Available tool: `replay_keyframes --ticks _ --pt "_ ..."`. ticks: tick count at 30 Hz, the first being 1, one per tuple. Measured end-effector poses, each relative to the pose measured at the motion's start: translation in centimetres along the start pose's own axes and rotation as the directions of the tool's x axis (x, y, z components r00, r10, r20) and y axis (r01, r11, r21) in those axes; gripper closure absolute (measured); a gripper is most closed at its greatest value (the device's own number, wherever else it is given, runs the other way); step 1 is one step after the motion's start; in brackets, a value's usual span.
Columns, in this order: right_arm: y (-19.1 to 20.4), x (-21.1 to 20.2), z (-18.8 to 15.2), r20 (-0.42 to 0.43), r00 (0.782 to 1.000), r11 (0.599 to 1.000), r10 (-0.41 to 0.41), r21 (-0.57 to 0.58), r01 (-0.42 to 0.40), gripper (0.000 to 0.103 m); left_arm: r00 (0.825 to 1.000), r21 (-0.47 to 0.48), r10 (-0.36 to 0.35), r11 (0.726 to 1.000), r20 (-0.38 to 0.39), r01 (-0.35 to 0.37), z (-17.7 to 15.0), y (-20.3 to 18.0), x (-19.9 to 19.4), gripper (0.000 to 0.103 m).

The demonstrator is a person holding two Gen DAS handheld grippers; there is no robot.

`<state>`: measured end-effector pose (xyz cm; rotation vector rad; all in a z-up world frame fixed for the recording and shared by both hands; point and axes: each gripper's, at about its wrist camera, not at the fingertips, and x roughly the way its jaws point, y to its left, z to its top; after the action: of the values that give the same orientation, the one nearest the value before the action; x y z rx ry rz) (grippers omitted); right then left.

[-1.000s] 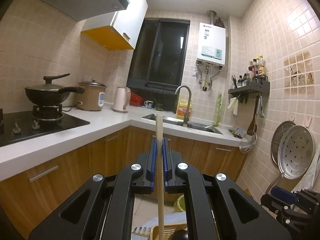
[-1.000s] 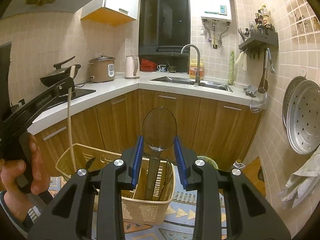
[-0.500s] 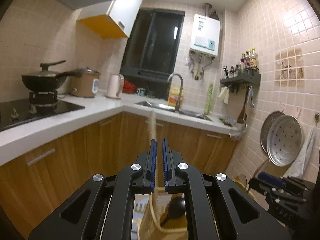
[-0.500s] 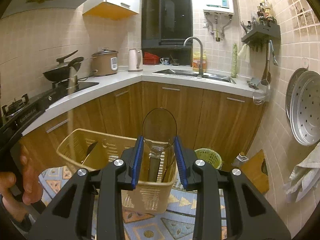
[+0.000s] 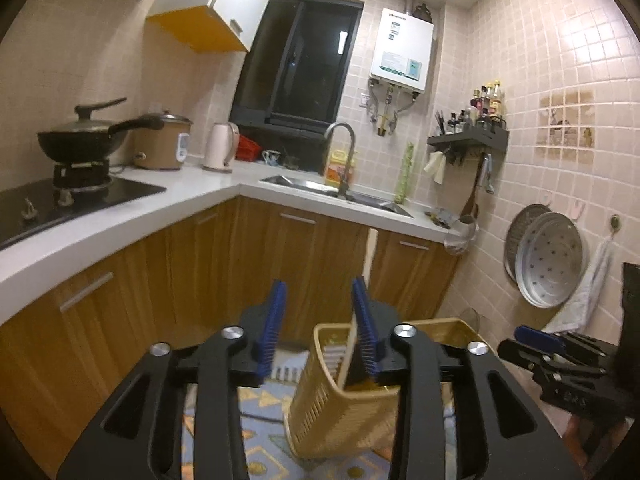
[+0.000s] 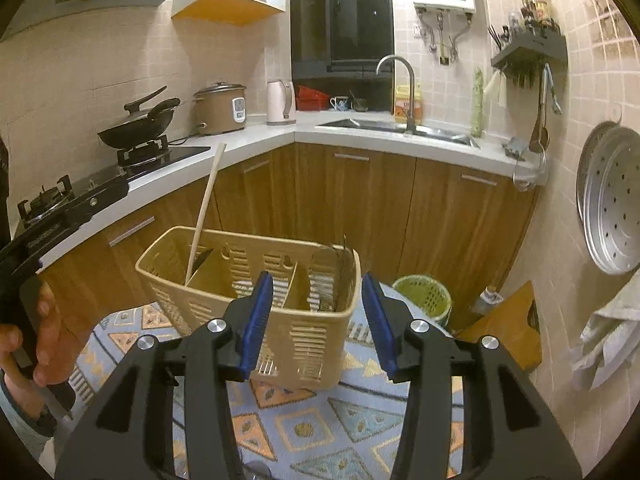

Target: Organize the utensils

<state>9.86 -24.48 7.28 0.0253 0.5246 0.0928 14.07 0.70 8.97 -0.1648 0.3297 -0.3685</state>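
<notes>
Utensil basket (image 6: 256,280), beige and slotted with dividers, is set on a patterned mat (image 6: 320,420). A wooden-handled utensil (image 6: 204,208) is seen leaning in its left end compartment. The left gripper (image 5: 318,320) is spread wide with nothing held; the handle lies just beside its right finger. The right gripper (image 6: 318,312) is likewise wide open and empty. Withdrawal is best made straight upward, so that the handle is not knocked. No writing on the wall-mounted water heater (image 5: 402,50) can be read.
</notes>
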Motion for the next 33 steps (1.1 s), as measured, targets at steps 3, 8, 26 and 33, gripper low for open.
replay_keyframes --ticks 3,8,26,33 --pt "-0.3 -1.4 -0.6 -0.026 1.000 1.000 0.001 0.002 -0.001 0.060 0.999 0.013 -0.001 1.000 -0.045 0.002 -0.6 0.2 -1.5 0.058" --pt "-0.5 -2.7 -2.3 -0.157 0.987 0.999 0.034 0.019 -0.032 0.060 0.973 -0.057 -0.046 0.998 -0.224 0.034 -2.2 1.1 -2.9 0.057" --pt "1.5 1.6 -12.7 -0.559 0.814 0.988 0.157 0.080 -0.135 0.060 0.779 -0.121 -0.134 0.990 -0.613 0.075 -12.5 -1.2 -3.0 0.067" --pt "2.1 3.4 -13.8 -0.603 0.784 0.989 0.143 0.064 -0.131 0.060 0.758 -0.112 -0.141 0.990 -0.637 0.090 -13.0 -1.9 -3.3 0.067"
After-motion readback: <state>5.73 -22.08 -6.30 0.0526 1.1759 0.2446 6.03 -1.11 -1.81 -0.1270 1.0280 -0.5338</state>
